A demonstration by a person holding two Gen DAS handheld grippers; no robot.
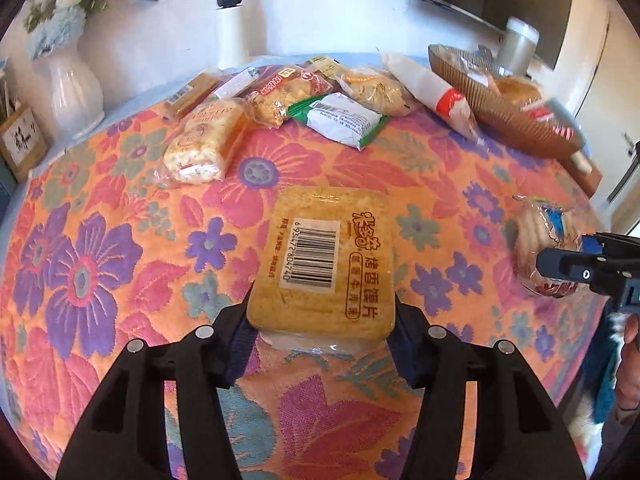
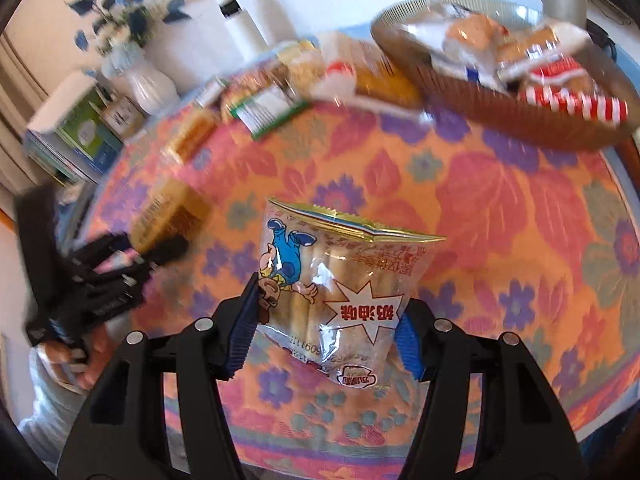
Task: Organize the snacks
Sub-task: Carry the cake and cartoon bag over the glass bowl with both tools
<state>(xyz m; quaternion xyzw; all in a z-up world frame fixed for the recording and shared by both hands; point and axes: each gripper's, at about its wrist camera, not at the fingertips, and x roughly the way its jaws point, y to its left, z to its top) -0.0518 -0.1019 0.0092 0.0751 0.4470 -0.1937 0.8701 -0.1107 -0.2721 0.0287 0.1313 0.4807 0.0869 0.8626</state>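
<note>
My left gripper [image 1: 320,320] is shut on the near end of a yellow toast-slice packet [image 1: 324,264] with a barcode label, over the floral tablecloth. At the right of that view, my right gripper [image 1: 580,272] holds a clear bag of biscuit sticks [image 1: 548,248]. In the right wrist view the biscuit-stick bag [image 2: 332,292], printed with a cartoon figure, sits between the blue pads of my right gripper [image 2: 324,336]. The left gripper [image 2: 112,276] with the yellow packet [image 2: 168,216] shows blurred at the left. A brown woven basket [image 2: 500,120] holding several wrapped snacks stands at the back right.
Several loose snack packets [image 1: 336,116] lie in a row along the far side of the table, beside the basket [image 1: 500,108]. A white vase of blue flowers [image 1: 76,88] and a small wooden box [image 1: 22,140] stand at the back left. Stacked cartons [image 2: 72,136] sit past the left table edge.
</note>
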